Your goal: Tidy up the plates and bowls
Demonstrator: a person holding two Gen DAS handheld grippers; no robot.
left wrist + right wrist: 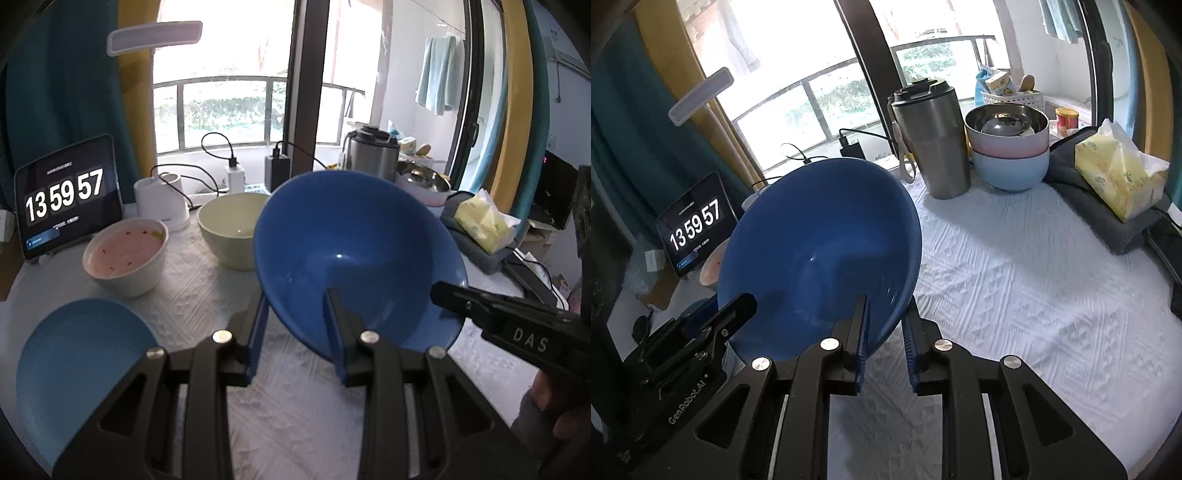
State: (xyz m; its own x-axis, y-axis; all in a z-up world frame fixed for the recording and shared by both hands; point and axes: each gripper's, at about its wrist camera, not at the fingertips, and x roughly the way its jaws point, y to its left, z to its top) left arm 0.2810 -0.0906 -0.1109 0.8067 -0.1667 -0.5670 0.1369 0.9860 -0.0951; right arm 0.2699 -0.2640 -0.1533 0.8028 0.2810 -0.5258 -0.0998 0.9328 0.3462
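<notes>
The large bowl (354,254) is deep blue, the plate (74,362) lighter blue, one bowl (125,258) white with a pink, red-flecked interior, another bowl (231,229) pale green. The tabletop (1034,295) wears a white cloth embossed with diamonds. Black claws carry blue pads (862,332); the stacked bowls (1008,155) are pink over pale blue.
</notes>
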